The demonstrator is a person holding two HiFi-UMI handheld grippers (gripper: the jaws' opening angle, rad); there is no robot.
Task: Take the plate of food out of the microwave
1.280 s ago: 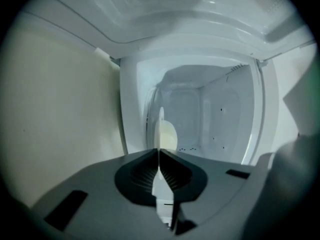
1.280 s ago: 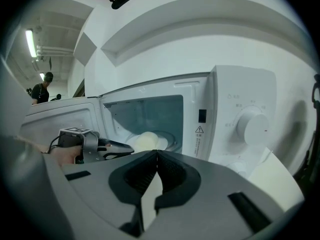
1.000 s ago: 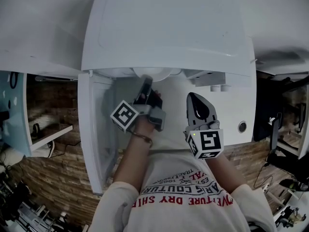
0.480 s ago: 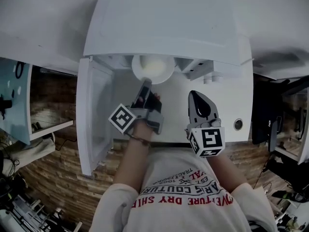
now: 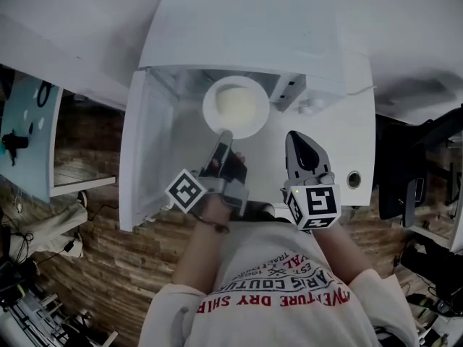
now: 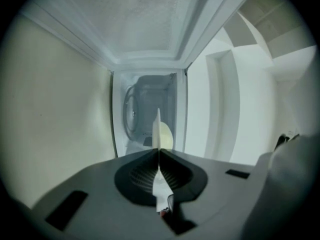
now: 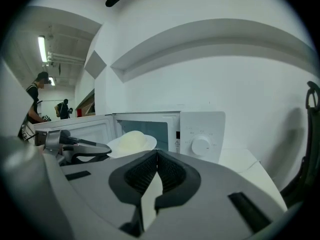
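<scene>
The white plate [image 5: 214,120] carries a pale domed heap of food [image 5: 237,104] and hangs in front of the open microwave [image 5: 246,35]. My left gripper [image 5: 225,139] is shut on the plate's near rim. In the left gripper view the plate [image 6: 158,126] runs edge-on between the closed jaws of that gripper [image 6: 159,156], with the food [image 6: 167,137] to its right. My right gripper [image 5: 299,140] is shut and empty, to the right of the plate. From the right gripper [image 7: 156,156] I see the plate [image 7: 149,143] left of the control panel.
The microwave door [image 5: 148,157] stands swung open to the left of my left arm. A dial [image 7: 200,145] sits on the control panel, with white countertop [image 7: 250,169] beside it. People [image 7: 35,104] stand far off at the left. Wood-pattern floor [image 5: 94,266] lies below.
The plate has come out of the microwave's cavity toward me, held by the left gripper, and now shows whole. The right gripper has kept its place beside it.
</scene>
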